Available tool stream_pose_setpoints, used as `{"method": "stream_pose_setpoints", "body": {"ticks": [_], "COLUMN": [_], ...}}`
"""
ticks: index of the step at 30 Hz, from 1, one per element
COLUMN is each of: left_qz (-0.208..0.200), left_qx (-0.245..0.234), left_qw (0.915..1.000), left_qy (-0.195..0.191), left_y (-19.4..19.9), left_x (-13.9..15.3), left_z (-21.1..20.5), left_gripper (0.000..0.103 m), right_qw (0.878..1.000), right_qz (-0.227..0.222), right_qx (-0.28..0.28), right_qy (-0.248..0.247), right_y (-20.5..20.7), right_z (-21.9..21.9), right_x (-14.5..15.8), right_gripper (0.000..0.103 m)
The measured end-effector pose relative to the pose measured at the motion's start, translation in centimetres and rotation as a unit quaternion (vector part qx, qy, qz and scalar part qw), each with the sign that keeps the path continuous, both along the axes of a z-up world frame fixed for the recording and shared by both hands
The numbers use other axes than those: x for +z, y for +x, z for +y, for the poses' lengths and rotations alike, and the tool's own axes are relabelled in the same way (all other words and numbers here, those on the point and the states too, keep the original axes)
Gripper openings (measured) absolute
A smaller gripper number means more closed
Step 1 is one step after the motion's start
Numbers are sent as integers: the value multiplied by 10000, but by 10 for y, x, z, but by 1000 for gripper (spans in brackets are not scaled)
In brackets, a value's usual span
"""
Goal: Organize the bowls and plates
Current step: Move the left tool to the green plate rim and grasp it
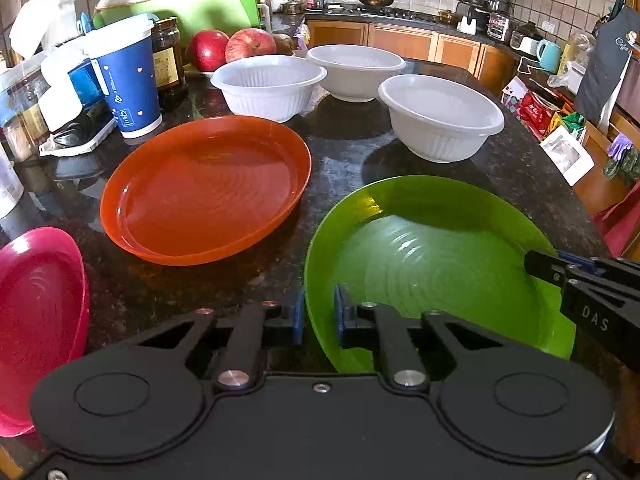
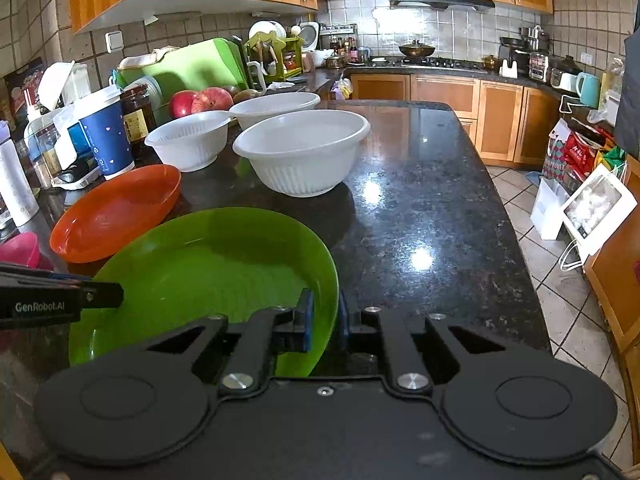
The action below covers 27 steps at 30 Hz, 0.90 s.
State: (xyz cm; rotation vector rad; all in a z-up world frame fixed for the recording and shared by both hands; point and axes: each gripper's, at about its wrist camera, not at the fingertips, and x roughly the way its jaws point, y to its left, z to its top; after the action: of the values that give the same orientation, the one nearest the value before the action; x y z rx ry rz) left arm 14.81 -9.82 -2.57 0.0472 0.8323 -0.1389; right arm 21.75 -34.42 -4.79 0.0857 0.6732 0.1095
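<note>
Left wrist view: both tools, left tool [image 1: 319, 314] and right tool [image 2: 325, 320], clamp opposite rims of the tilted green plate [image 1: 432, 256].

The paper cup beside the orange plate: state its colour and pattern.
The paper cup is dark blue with small pale hearts and a white lid, clearest in the left wrist view.

Right half of the counter [image 2: 432, 208] lies open, while three white bowls [image 2: 302, 152] and cluttered jars [image 2: 138, 110] crowd its left.

"DAS" marks the right hand-held gripper [image 1: 534, 266]; "GenRobot.AI" marks the left hand-held gripper [image 2: 116, 294].
</note>
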Motion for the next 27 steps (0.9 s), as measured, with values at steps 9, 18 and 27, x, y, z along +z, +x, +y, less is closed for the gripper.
{"method": "stream_pose_setpoints", "body": {"ticks": [9,18,27], "left_qz": [18,-232,-219], "left_qx": [-47,-137,-231], "left_qw": [10000,9996,9995], "left_qy": [-48,22,-3], "left_y": [-5,-16,-26], "left_x": [3,15,16], "left_z": [-6,-12,-15], "left_gripper": [18,18,18], "right_qw": [9999,9993,9988], "right_qz": [-77,-291,-317], "right_qx": [-92,-223,-346], "right_qy": [-40,-94,-110], "right_y": [-4,-15,-26], "right_z": [-4,-5,-5], "right_x": [3,12,12], "right_gripper": [13,13,13]}}
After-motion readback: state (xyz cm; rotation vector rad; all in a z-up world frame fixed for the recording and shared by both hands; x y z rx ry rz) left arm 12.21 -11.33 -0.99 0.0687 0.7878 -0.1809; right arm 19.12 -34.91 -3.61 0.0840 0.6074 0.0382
